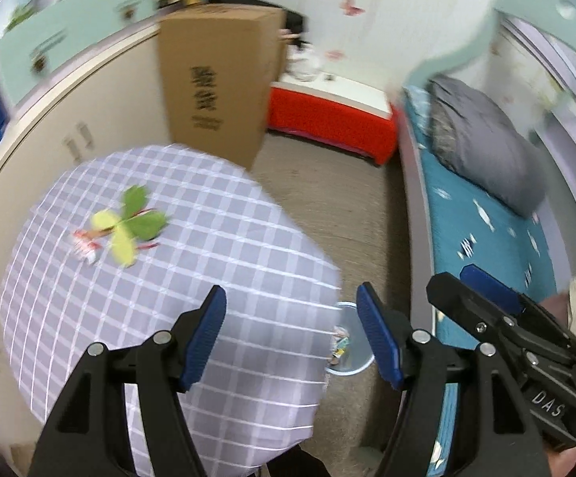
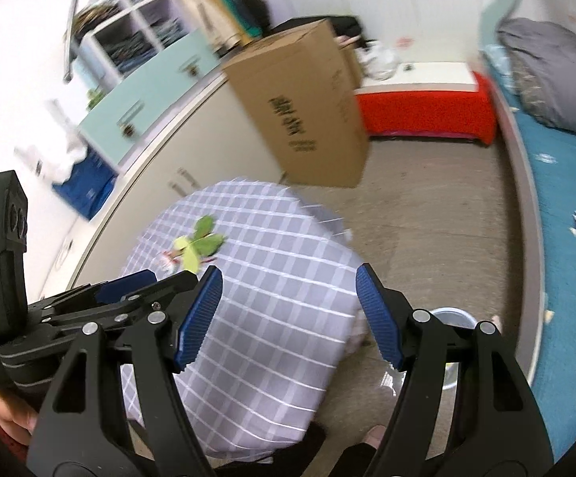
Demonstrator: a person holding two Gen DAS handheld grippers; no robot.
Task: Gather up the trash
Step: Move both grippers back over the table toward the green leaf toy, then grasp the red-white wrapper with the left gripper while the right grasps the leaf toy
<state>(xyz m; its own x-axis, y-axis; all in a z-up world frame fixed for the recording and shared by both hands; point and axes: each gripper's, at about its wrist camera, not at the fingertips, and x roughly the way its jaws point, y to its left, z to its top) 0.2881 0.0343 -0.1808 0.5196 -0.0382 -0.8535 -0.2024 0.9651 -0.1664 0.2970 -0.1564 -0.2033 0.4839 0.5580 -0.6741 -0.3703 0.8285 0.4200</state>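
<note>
We hold our left gripper [image 1: 291, 336] with its 2 blue pads spread apart and nothing between them. Our right gripper [image 2: 289, 318] is the same: wide apart and empty. Both point down over the near edge of a small table [image 1: 216, 318] with a grey checked cloth.

The trash lies on the far-left part of this cloth, well apart from both grippers. It is 1 sprig of leaves [image 1: 131, 224], some green and some yellow, on thin reddish stems, and just beside it a small crumpled wrapper [image 1: 85, 244], red and white. The pictures are blurred, so we cannot tell if the 2 things touch.

We judge both to be very light. The leaves are probably soft and thin, and they may tear or slip away if we press on a blade, so the place where the stems meet seems the best to pinch. The wrapper looks crinkled and should squeeze easily; we would take its thickest fold.

On the floor, near the table's right side, stands a pale bin [image 1: 347, 340] with some scraps inside.
</note>
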